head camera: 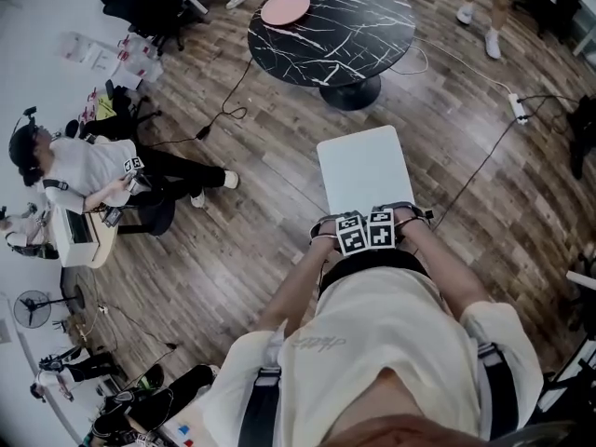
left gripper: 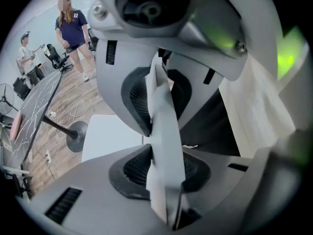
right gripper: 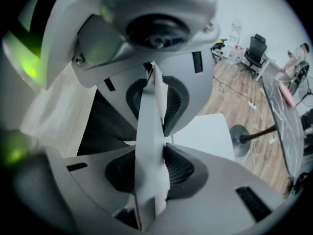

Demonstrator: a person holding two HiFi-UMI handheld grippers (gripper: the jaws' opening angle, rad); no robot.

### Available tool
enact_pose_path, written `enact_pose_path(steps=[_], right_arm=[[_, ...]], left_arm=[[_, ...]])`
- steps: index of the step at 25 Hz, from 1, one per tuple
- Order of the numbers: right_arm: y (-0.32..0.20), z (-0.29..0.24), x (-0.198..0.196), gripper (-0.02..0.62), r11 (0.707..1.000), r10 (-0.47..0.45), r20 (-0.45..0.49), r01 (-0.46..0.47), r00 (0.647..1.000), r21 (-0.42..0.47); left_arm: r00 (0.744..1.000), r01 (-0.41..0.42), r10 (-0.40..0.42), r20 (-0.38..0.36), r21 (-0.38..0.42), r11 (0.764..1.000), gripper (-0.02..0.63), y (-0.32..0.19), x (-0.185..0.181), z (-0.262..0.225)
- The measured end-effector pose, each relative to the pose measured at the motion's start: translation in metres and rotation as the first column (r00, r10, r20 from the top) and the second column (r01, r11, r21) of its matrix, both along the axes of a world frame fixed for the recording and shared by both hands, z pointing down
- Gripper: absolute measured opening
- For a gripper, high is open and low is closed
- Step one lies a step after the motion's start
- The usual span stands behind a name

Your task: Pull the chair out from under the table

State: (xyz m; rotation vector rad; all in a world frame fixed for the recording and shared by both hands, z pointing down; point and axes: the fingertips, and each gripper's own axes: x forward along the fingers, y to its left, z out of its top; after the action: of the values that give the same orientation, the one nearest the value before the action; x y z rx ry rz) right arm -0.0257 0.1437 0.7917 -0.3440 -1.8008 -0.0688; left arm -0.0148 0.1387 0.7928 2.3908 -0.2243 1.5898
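Observation:
The white chair's seat (head camera: 361, 168) stands on the wood floor, apart from the round black marble table (head camera: 331, 24) beyond it. My two grippers sit side by side at the top of the chair's backrest, close against my body. The left gripper (head camera: 351, 235) is shut on the thin white backrest edge (left gripper: 166, 131), and the right gripper (head camera: 382, 229) is shut on the same backrest (right gripper: 148, 131). Both gripper views show the seat (left gripper: 110, 136) (right gripper: 208, 131) below the jaws and the table's pedestal foot (left gripper: 76, 133) (right gripper: 242, 136) farther off. The chair's legs are hidden.
A pink plate (head camera: 285, 7) lies on the table. Cables and a power strip (head camera: 519, 108) run across the floor on the right. A seated person (head camera: 88, 170) is at the left, another person's legs (head camera: 480, 7) at the top right. A black office chair (head camera: 140, 3) stands at the far left.

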Motion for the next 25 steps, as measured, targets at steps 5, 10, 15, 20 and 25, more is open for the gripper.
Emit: enact_pose_path(steps=[5, 10, 15, 20, 25], right_arm=[[0.0, 0.002, 0.0, 0.112, 0.997, 0.068, 0.019, -0.068, 0.997, -0.024], [-0.008, -0.004, 0.007, 0.153, 0.992, 0.128, 0.04, -0.128, 0.991, 0.002], [-0.009, -0.029, 0.014, 0.15, 0.979, 0.201, 0.091, -0.195, 0.975, -0.066], [-0.039, -0.087, 0.01, 0.095, 0.876, 0.468, 0.246, -0.409, 0.849, -0.256], [-0.096, -0.128, 0.023, 0.055, 0.757, 0.653, 0.373, -0.578, 0.659, -0.304]], left_arm=[[1.0, 0.015, -0.016, -0.022, -0.039, 0.999, 0.1, 0.003, 0.001, 0.002], [0.995, 0.056, -0.06, -0.08, -0.047, 0.997, 0.153, -0.004, -0.001, -0.016], [0.98, 0.12, -0.128, -0.155, -0.061, 0.991, 0.184, -0.008, -0.01, -0.042], [0.879, 0.338, -0.339, -0.335, -0.062, 0.939, 0.183, -0.033, -0.024, -0.1], [0.687, 0.587, -0.532, -0.495, -0.054, 0.808, 0.182, -0.082, -0.059, -0.146]])
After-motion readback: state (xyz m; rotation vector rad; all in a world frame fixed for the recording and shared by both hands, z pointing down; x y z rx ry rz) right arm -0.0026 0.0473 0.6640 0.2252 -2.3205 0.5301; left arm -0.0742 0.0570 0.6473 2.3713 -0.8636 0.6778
